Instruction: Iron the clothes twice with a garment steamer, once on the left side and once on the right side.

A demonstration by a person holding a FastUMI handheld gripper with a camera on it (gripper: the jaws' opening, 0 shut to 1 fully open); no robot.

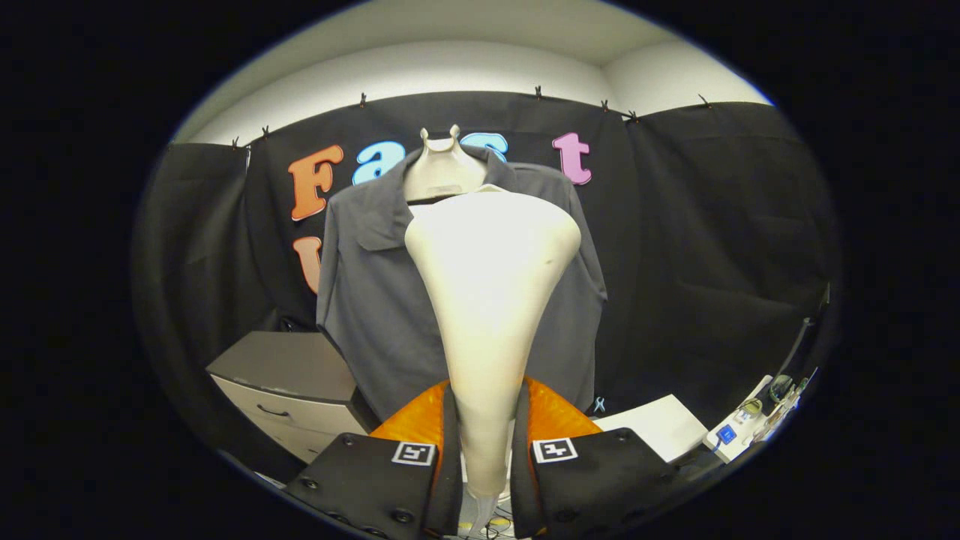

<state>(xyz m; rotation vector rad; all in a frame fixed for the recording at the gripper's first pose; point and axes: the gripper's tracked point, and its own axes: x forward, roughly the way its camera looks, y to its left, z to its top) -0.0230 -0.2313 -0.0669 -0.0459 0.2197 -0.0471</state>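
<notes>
A cream garment steamer point(491, 300) stands upright between my fingers, its narrow handle pressed by both and its wide head rising well above them. My gripper point(486, 450) is shut on the handle. Beyond the steamer a dark grey collared shirt point(375, 300) hangs on a pale hanger stand point(442, 169) in front of the black cloth wall. The steamer head covers the middle of the shirt, with the left front panel and a strip of the right side showing. I cannot tell whether the head touches the cloth.
A grey drawer cabinet point(289, 382) stands low to the left of the shirt. To the lower right lies a white board point(664, 424), and further right a white power strip with cables point(739, 431).
</notes>
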